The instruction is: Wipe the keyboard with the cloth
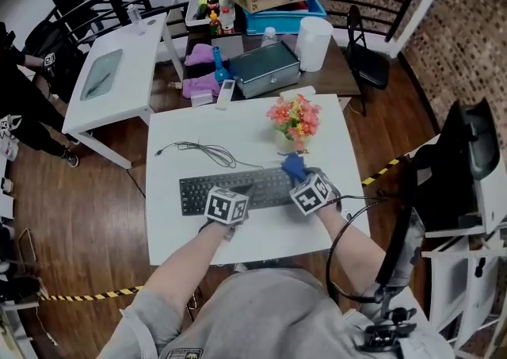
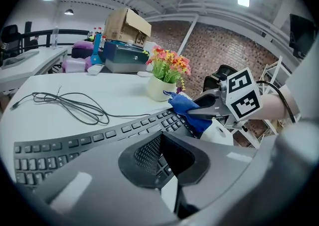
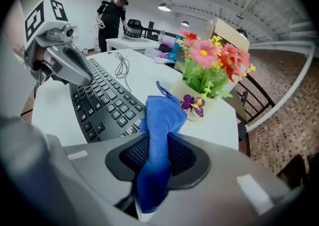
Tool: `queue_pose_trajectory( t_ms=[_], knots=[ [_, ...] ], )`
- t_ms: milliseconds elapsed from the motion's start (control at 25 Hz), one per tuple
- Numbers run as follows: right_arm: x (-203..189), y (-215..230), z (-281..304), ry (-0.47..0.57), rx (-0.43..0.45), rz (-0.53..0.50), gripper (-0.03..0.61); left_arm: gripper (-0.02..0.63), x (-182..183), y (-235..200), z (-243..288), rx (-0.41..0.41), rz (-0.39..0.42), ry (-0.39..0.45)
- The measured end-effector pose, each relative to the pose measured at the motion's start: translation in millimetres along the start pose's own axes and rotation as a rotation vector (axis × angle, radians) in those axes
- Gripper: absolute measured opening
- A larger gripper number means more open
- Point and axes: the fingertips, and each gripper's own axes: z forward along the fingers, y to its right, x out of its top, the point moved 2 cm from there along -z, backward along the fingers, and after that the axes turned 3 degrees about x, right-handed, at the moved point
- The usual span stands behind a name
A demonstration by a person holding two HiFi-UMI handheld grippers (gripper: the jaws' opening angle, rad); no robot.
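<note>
Beside the pot [image 1: 284, 142] of flowers [image 1: 295, 115], right gripper [image 1: 299, 176] pinches the cloth [image 3: 160, 120]; left gripper [image 2: 159, 156] is closed above the keyboard [image 1: 198, 192].

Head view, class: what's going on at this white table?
A person holds a gripper in each hand over a white table. The right gripper is clamped on a blue cloth at the right end of the keyboard, beside a pot of flowers. The left gripper, shut and empty, is over the keys near the middle.
</note>
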Motion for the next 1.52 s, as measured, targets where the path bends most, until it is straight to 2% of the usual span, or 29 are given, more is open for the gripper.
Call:
queue_pose_trajectory(
  t_ms=[240,440,640,960,1280,1520],
  knots=[
    [-15,14,-3,-0.019,-0.026,0.031,0.109,0.000,2,17,18,-0.038,0.014,-0.004],
    [10,-6,-6,0.012,0.016,-0.006,0.109,0.000,9,8,7,-0.016,0.012,0.023],
    [69,-63,-1,0.088,0.103,-0.114,0.109,0.000,1,-26,-31,0.065,-0.029,0.065],
    [155,-180,20,0.162,0.276,-0.319,0.109,0.000,-52,-102,-117,0.254,-0.182,0.109],
    [205,-276,36,0.211,0.395,-0.462,0.109,0.000,-100,-148,-186,0.387,-0.302,0.118],
    [206,-308,46,0.196,0.416,-0.524,0.109,0.000,-120,-153,-207,0.419,-0.333,0.096]
  ],
)
